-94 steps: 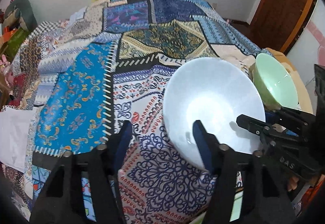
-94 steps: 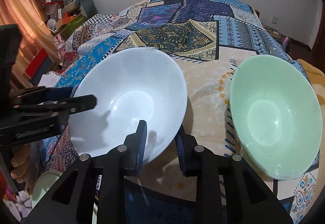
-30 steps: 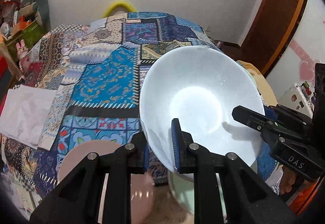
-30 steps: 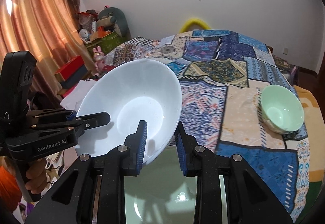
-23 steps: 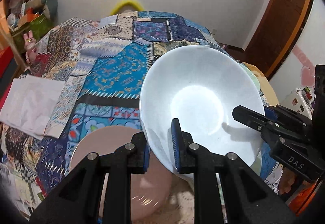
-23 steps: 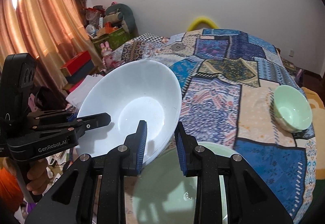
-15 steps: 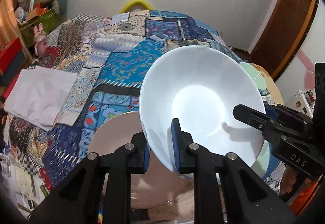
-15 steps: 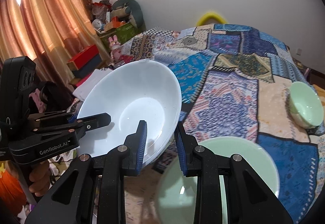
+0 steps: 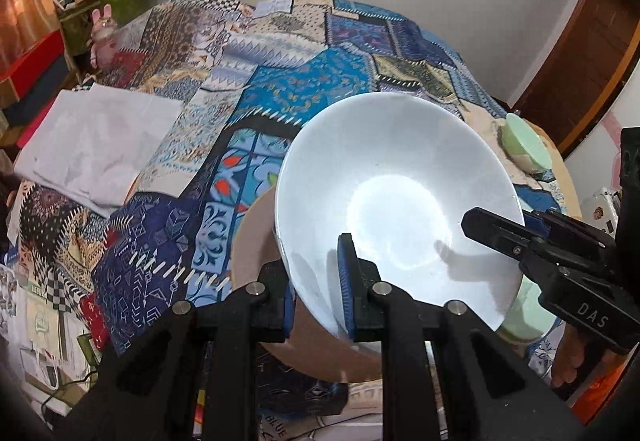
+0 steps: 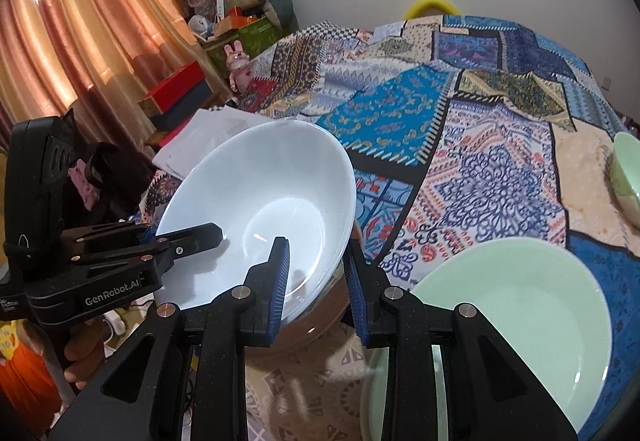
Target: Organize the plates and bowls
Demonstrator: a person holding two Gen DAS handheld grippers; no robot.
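A large white bowl (image 9: 396, 201) is held in the air by both grippers. My left gripper (image 9: 316, 281) is shut on its near rim. My right gripper (image 10: 316, 273) is shut on its opposite rim; the bowl also shows in the right wrist view (image 10: 260, 209). Below the bowl lies a pink plate (image 9: 256, 233). A pale green plate (image 10: 516, 321) lies to the right of it. A small green bowl (image 9: 524, 145) sits farther off on the patchwork cloth (image 9: 304, 89); it also shows at the right edge of the right wrist view (image 10: 626, 177).
The patchwork-covered surface (image 10: 460, 113) stretches back to a white wall. A white folded cloth (image 9: 96, 145) lies at its left. Boxes, toys and curtains (image 10: 80, 41) crowd the left side. A wooden door (image 9: 592, 41) stands at the right.
Both grippers have lifted the white bowl off the cloth and carried it back toward the near edge; it now hangs over the pink plate, with the green plate beside it.
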